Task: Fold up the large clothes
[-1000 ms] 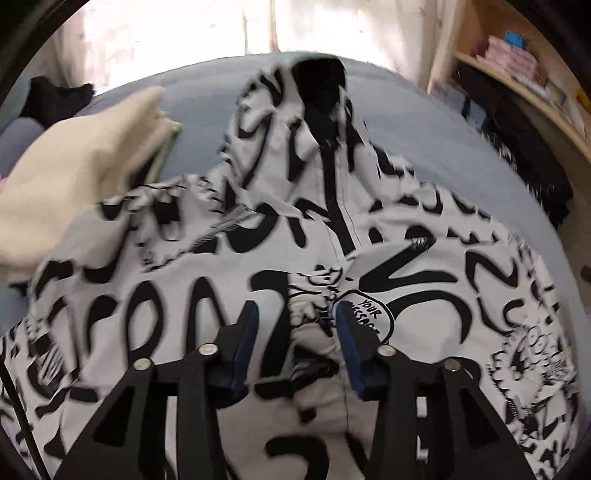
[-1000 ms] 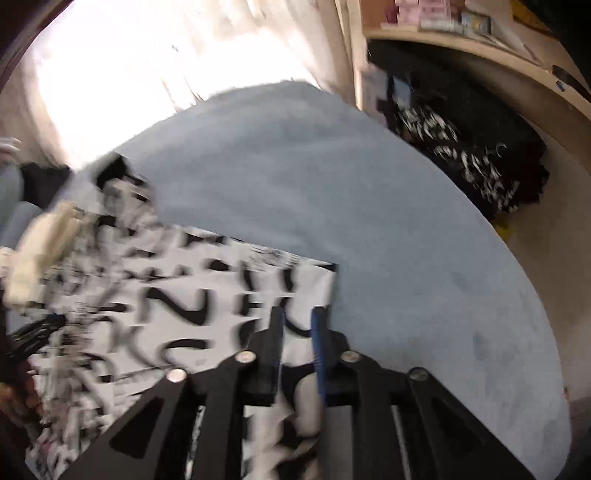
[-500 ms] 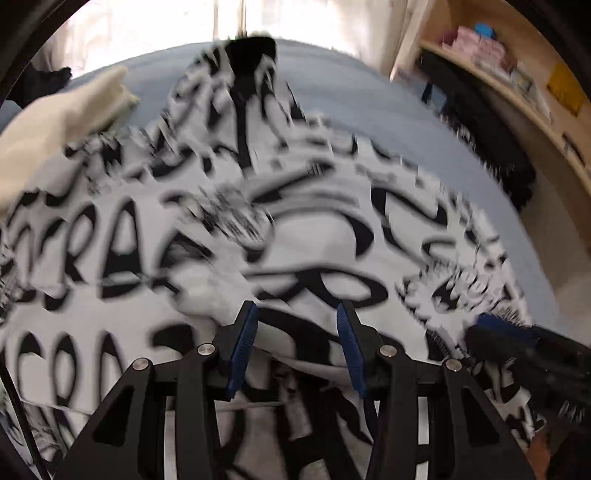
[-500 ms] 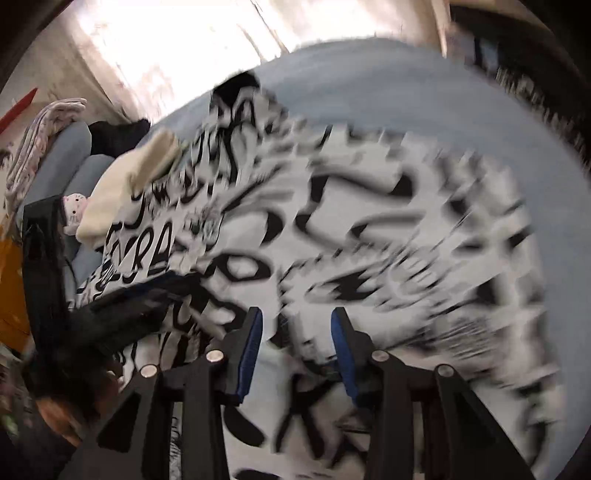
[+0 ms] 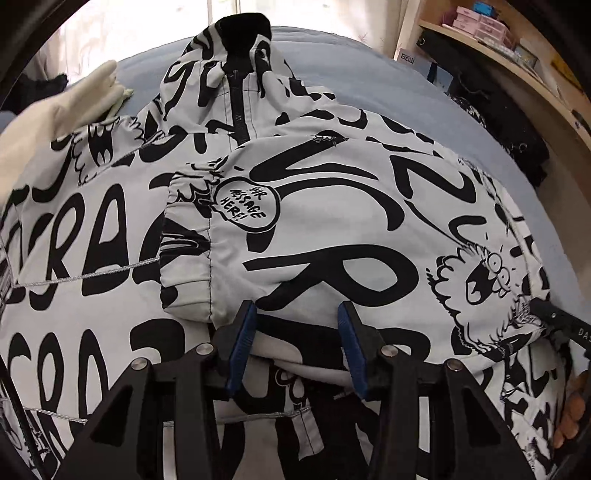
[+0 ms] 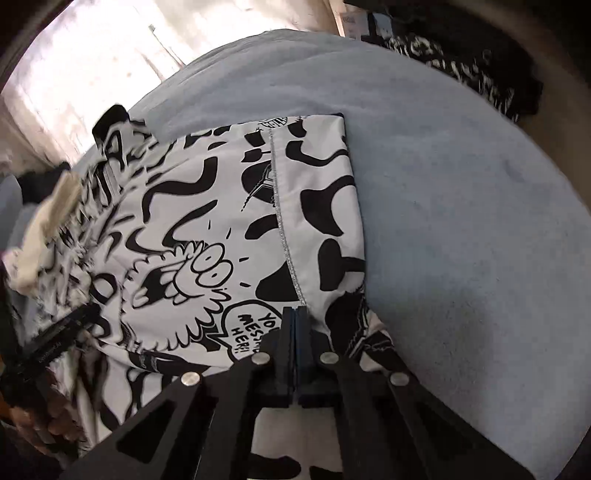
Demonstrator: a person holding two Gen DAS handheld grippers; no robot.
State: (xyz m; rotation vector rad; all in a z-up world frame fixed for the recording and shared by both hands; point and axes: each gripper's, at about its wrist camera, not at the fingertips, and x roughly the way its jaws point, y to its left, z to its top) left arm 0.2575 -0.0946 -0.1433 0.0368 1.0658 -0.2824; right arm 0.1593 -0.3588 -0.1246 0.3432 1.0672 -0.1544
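We see our right gripper (image 6: 295,314) with its blue pads pressed together, pinching the white jacket (image 6: 207,206) printed with black graffiti. The jacket lies on a blue bedspread (image 6: 461,221), with a cream cloth (image 6: 48,221) at its left edge.

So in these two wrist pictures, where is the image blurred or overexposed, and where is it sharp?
Left wrist view: the black-and-white printed jacket is sharp; the window behind is blown out. Right wrist view: the jacket's left part is smeared by blur, the blue bed cover is clear, and the window glares white. Both bend at the edges.
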